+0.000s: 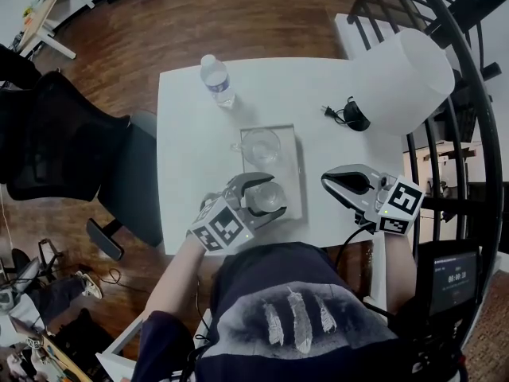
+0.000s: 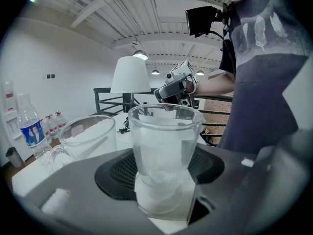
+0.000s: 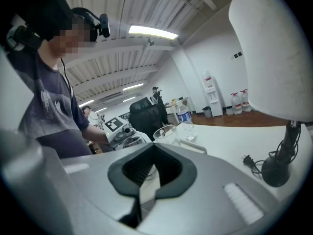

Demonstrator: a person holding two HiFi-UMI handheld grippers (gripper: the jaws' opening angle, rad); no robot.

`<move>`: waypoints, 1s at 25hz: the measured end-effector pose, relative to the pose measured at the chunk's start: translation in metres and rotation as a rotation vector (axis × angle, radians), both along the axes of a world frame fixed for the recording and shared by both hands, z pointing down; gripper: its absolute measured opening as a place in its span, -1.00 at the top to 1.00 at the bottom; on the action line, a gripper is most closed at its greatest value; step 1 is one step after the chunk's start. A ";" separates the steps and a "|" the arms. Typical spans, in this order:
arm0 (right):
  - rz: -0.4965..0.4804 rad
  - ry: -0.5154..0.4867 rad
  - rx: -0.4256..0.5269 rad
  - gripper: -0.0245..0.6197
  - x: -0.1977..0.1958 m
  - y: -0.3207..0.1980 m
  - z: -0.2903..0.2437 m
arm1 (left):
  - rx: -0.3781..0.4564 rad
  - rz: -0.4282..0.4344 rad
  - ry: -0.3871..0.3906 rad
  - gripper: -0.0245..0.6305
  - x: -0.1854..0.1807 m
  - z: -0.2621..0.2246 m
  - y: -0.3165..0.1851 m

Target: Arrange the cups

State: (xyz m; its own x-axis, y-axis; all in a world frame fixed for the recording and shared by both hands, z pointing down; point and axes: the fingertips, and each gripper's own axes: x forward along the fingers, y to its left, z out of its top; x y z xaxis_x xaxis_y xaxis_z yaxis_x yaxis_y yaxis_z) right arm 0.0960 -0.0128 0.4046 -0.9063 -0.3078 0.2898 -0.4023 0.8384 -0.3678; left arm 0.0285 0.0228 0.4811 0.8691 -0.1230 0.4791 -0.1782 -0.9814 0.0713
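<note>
Now clear glass cup point(image 2: 165, 155) upright, grasped in left gripper point(image 1: 274, 196) jaws; right gripper point(image 3: 148, 174) jaws clenched.

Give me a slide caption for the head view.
Left gripper holds the nearer glass cup on the tray beside a second cup; right gripper hovers shut.

I see a clear glass tumbler point(image 1: 268, 196) upright at the tray's point(image 1: 297, 165) near end, a handled glass mug point(image 1: 260, 145) upright just beyond it.
</note>
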 end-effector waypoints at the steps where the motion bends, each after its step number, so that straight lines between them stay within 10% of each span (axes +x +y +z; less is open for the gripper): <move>1: 0.000 0.002 0.001 0.91 -0.001 0.000 0.000 | -0.008 -0.003 0.006 0.00 0.000 0.000 0.000; 17: -0.001 -0.008 0.003 0.91 -0.001 -0.004 -0.003 | -0.038 -0.025 0.176 -0.33 -0.009 -0.063 0.001; 25: -0.011 -0.031 0.019 0.91 -0.007 -0.005 -0.011 | -0.055 -0.134 0.438 -0.38 -0.035 -0.151 -0.004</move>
